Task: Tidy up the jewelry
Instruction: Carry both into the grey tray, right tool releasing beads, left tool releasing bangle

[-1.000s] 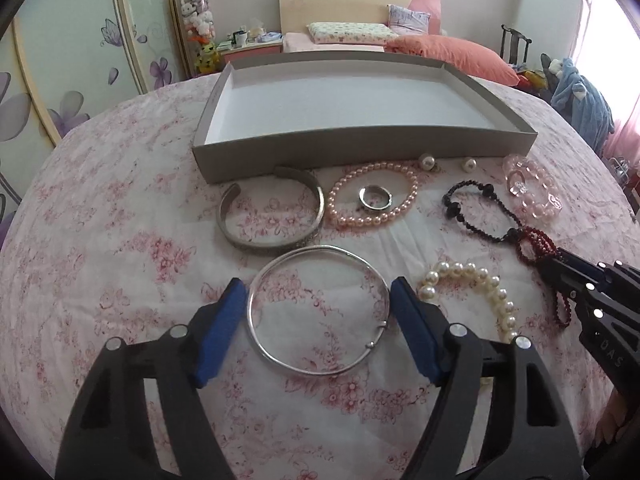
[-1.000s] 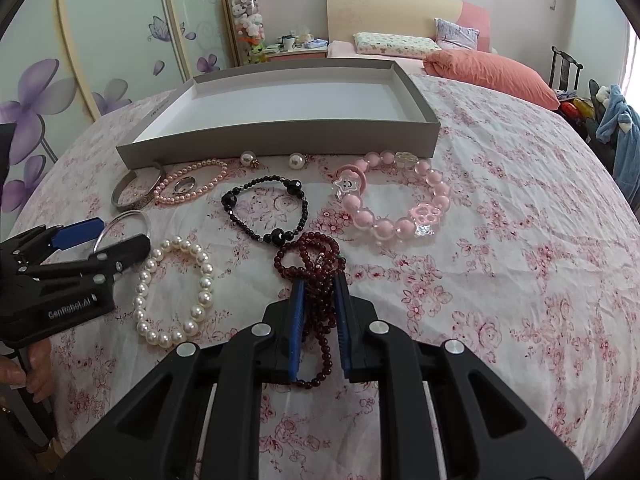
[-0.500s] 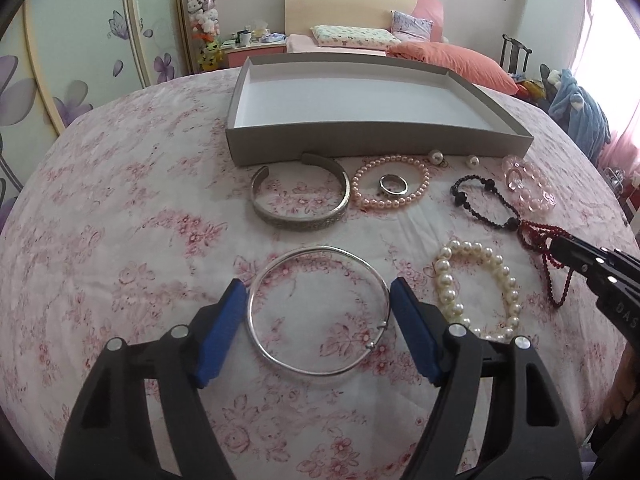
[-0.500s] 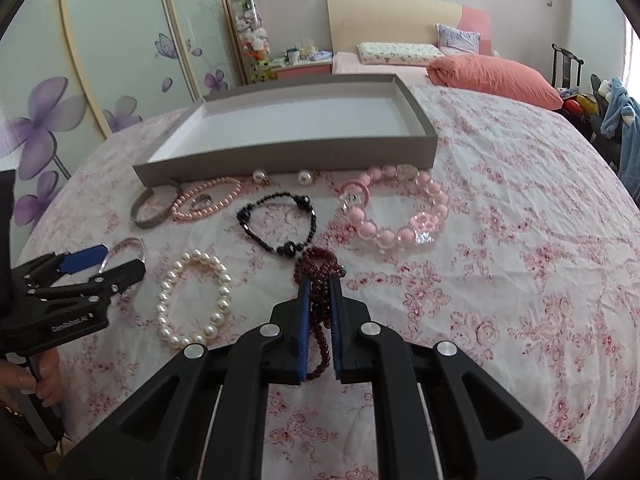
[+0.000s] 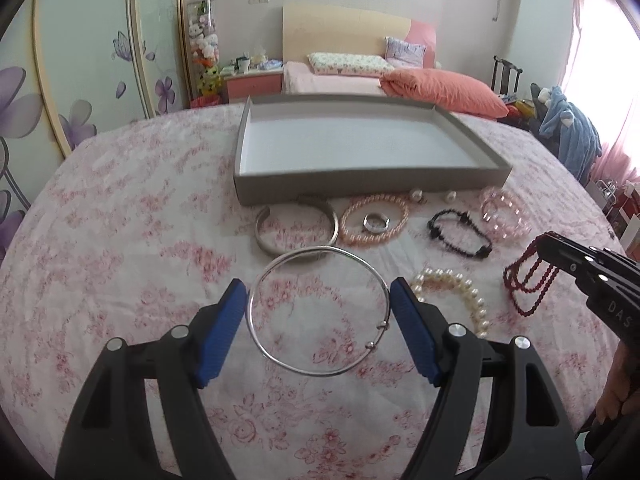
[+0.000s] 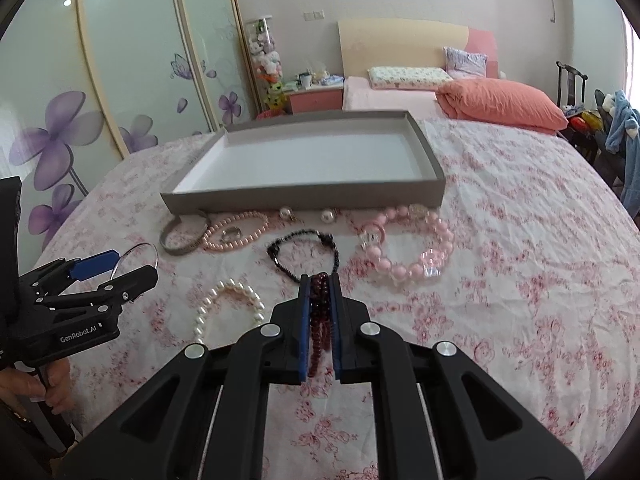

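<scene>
We work over a pink floral cloth (image 5: 120,240) in a bedroom, with a bed (image 5: 344,76) and flowered wardrobe doors (image 6: 100,80) behind. A grey tray (image 5: 360,190) sits on the cloth, and the jewelry lies in front of it: a cuff (image 5: 276,240), a pink pearl bracelet (image 5: 376,220) around a ring (image 5: 375,223), two pearl studs (image 6: 306,214), a black bracelet (image 5: 458,232), a pink bead bracelet (image 6: 408,252) and a white pearl bracelet (image 6: 228,308). Our left gripper (image 5: 318,308) grips a thin silver bangle (image 5: 318,312) across its width, tilted off the cloth. Our right gripper (image 6: 320,308) is clenched on a dark red bead string (image 6: 319,320). The left view shows those beads hanging in loops (image 5: 528,280) clear of the cloth; the right view shows only the strands squeezed between the blue pads (image 6: 306,320).
</scene>
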{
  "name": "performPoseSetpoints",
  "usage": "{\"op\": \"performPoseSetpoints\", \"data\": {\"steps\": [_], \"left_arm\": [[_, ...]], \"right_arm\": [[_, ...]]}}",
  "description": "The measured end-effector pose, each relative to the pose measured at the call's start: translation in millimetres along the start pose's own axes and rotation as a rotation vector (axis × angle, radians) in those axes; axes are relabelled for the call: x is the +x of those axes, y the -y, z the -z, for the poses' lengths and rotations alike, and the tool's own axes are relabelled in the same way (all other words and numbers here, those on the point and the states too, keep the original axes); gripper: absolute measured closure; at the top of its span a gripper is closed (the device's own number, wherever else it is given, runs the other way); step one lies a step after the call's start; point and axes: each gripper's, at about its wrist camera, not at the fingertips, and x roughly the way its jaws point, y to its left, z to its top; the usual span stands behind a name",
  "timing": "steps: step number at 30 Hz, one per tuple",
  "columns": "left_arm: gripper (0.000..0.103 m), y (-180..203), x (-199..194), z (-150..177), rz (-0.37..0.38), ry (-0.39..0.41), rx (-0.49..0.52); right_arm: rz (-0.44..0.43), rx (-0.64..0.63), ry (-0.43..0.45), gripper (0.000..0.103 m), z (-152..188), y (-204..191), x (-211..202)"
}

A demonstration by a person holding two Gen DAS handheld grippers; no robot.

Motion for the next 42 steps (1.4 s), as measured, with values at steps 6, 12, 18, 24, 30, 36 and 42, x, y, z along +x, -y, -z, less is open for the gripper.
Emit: {"op": "performPoseSetpoints", "data": {"steps": [6, 12, 18, 24, 30, 36, 42], "left_arm": [[0.031, 6, -20, -29, -0.007, 0.095, 0.02], [0.031, 12, -25, -70, -0.025, 0.2, 0.028], [0.031, 18, -2, -104, -0.04, 0.224, 0.036], [0.031, 18, 33, -128, -0.041, 0.207, 0.028], [0.031, 12, 77, -141, -0.045, 0.151, 0.016], [0.031, 4, 117, -143, -0.039, 0.079, 0.003], [0.031, 1, 139, -142, -0.039, 0.038, -0.004]], "right_arm": [[-0.004, -0.016, 0.093, 0.094, -25, -3, -14], [0.007, -0.028, 0.215, 0.094, -64, -2, -23], [0.0, 0.001, 0.287, 0.094, -101, 6, -8], [-0.006, 0.041, 0.265, 0.094, -123, 17, 31], [-0.015, 0.081, 0.178, 0.094, -136, 25, 84], [-0.021, 0.11, 0.079, 0.094, -138, 30, 124], [-0.006, 0.12, 0.025, 0.093, -136, 32, 143]]}}
